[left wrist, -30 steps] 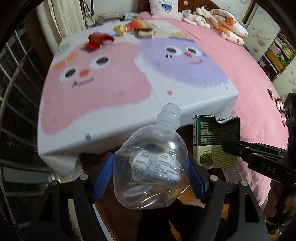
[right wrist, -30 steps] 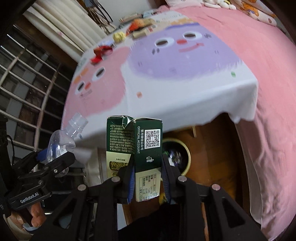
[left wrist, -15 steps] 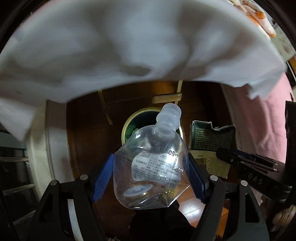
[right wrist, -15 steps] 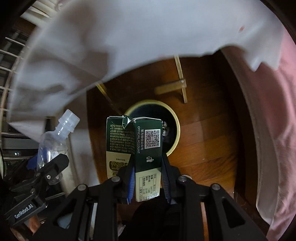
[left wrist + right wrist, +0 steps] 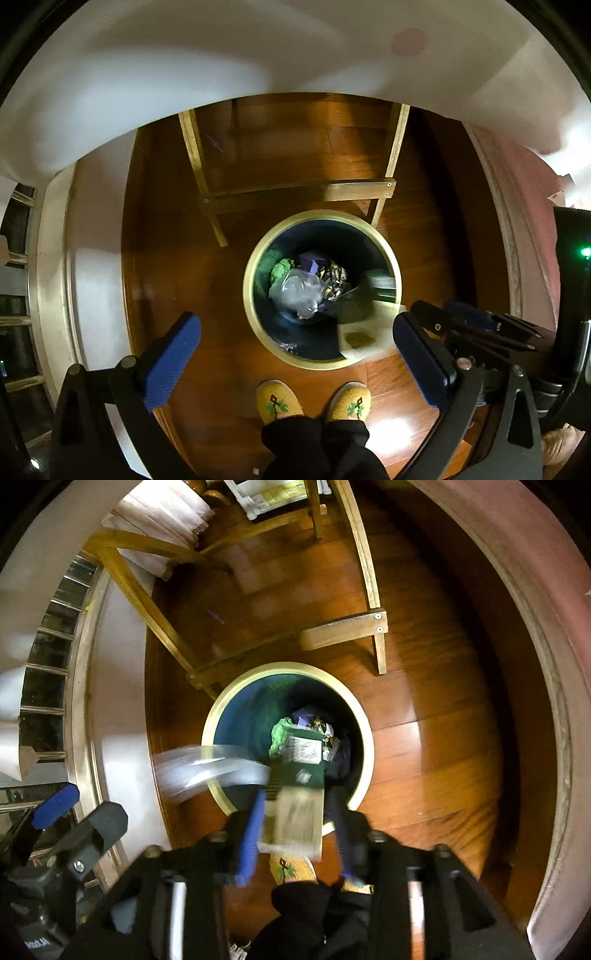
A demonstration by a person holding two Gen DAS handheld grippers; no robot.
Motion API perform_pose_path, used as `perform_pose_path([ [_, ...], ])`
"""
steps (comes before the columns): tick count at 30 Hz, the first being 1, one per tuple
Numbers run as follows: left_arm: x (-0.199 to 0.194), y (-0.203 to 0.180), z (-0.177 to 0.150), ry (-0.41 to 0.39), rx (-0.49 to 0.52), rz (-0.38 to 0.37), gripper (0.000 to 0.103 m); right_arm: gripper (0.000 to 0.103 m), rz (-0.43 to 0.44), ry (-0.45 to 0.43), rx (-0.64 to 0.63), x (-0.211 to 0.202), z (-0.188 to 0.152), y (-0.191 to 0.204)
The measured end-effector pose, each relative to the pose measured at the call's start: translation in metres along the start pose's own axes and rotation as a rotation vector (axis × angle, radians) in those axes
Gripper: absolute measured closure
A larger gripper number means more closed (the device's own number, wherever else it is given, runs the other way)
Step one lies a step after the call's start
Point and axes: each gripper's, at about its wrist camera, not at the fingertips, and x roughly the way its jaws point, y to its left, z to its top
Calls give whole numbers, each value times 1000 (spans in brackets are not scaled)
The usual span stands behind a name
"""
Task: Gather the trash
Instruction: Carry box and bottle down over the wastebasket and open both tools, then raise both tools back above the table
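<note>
A round bin with a cream rim point(image 5: 248, 295) point(image 5: 364, 738) stands on the wooden floor right below both grippers. My left gripper point(image 5: 293, 325) points down over it, its jaws opening wide with nothing between them. The clear plastic bottle point(image 5: 297, 293) is loose and dropping into the bin; it is a blur point(image 5: 210, 771) in the right wrist view. My right gripper point(image 5: 297, 834) is opening too. The green carton point(image 5: 299, 797) sits blurred between its blue pads point(image 5: 249, 838), slipping down toward the bin with a gap on its right side.
Earlier trash lies in the bin's bottom. A wooden table frame point(image 5: 354, 190) stands just behind the bin under a hanging white cloth point(image 5: 184, 74). The person's yellow slippers point(image 5: 279, 402) are close to the near rim. A pink bedspread point(image 5: 546, 627) hangs at the right.
Both grippers dropped from table height to just above the bin. The left let go of the bottle, and the right's jaws spread off the carton, which now slides out.
</note>
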Motion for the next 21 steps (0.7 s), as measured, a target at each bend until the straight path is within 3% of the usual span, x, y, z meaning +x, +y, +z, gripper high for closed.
perform_pose_path([
  [13, -26, 11, -1, -40, -49, 0, 1, 52, -16, -72, -5, -19, 1, 1],
  [21, -81, 4, 2, -75, -49, -29, 1, 52, -11, -134, -29, -70, -6, 13],
])
